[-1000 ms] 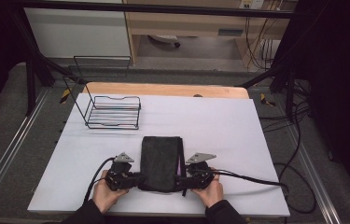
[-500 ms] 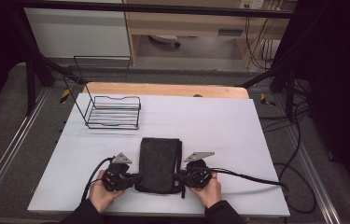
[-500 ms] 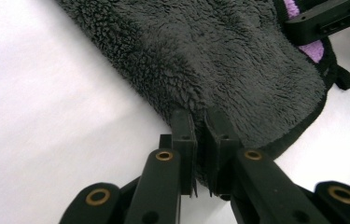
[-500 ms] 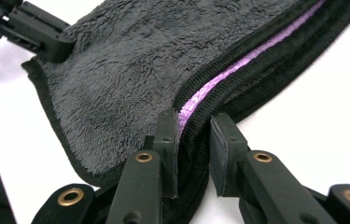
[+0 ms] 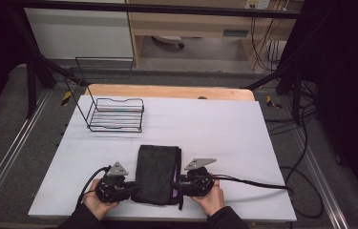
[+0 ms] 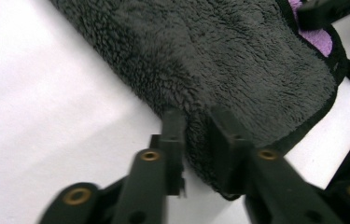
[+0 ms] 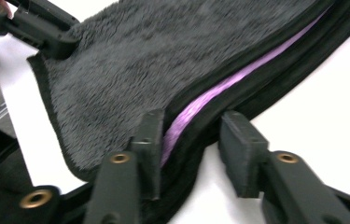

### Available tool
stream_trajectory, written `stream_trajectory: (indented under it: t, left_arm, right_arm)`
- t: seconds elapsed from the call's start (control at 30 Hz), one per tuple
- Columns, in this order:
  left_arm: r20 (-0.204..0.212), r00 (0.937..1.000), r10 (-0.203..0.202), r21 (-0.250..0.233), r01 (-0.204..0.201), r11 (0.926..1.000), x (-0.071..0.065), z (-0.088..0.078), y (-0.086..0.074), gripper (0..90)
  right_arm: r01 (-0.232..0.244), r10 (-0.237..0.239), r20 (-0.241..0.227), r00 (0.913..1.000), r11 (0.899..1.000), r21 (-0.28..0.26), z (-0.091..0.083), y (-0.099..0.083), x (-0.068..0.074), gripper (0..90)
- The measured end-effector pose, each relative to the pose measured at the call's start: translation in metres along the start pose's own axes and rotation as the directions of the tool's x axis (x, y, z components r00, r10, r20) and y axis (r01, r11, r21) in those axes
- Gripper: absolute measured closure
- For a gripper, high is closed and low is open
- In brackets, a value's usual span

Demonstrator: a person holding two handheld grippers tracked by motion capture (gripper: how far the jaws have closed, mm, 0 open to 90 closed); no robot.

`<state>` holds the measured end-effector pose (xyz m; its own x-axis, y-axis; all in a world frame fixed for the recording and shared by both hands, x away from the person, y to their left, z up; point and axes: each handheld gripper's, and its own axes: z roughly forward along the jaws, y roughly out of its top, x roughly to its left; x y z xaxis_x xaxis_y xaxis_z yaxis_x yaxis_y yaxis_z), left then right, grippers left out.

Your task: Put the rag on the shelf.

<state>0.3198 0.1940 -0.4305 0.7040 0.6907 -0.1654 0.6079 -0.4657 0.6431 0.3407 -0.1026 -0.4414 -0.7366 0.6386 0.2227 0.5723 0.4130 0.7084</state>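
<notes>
A folded dark grey fleece towel with a purple inner layer lies near the front edge of the white table. My left gripper is at the towel's left edge, where its jaws straddle the plush fold and have just been opening. My right gripper is at the right edge, its jaws also just opened. In the right gripper view, the layered hem lies against one jaw and bare table shows before the other.
A black wire basket stands at the back left of the table. A wooden board runs along the far edge. A black cable trails right from the right gripper, and metal frame rails flank the table.
The left gripper has shifted slightly left and toward the near edge. The towel's near end sits a little closer to the front of the table.
</notes>
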Motion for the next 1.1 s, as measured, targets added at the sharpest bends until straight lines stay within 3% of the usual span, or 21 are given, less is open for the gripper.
stream_trajectory:
  t: [0.2, 0.33, 0.47, 0.63, 0.9, 1.0, 1.1]
  left_arm:
    - [-0.001, 1.0, 0.004, -0.073, -0.004, 0.9973, 0.012, -0.006, 0.004, 51.7]
    - [-0.01, 0.9999, -0.008, -0.091, 0.007, 0.9958, 0.021, -0.005, 0.008, 39.0]
    - [-0.008, 0.9999, -0.009, -0.101, 0.008, 0.9949, 0.028, -0.004, 0.014, 27.3]
    - [-0.051, 0.9987, 0.008, -0.103, -0.014, 0.9946, 0.035, -0.001, 0.028, 15.8]
    - [-0.059, 0.9983, 0.0, -0.108, -0.006, 0.9941, 0.048, 0.009, 0.055, 10.4]
    - [-0.057, 0.9973, -0.046, -0.075, 0.042, 0.9963, 0.05, 0.014, 0.063, 9.0]
    - [-0.088, 0.9948, -0.05, -0.069, 0.044, 0.9967, 0.051, 0.015, 0.064, 10.4]
  right_arm:
    - [-0.006, 0.006, 0.006, 1.0, 0.996, -0.093, -0.015, 0.004, -0.016, 29.8]
    - [0.018, -0.014, 0.035, 0.9993, 0.995, -0.098, -0.017, 0.005, -0.024, 16.8]
    - [0.012, -0.007, 0.044, 0.999, 0.994, -0.111, -0.017, 0.007, -0.028, 11.5]
    - [-0.004, 0.008, 0.039, 0.9992, 0.994, -0.113, -0.015, 0.009, -0.032, 8.5]
    - [-0.006, 0.011, 0.05, 0.9987, 0.994, -0.106, -0.011, 0.012, -0.037, 5.7]
    - [-0.009, 0.015, 0.057, 0.9982, 0.994, -0.107, -0.012, 0.013, -0.038, 4.9]
    - [-0.017, 0.024, 0.064, 0.9976, 0.994, -0.112, -0.013, 0.014, -0.039, 4.4]
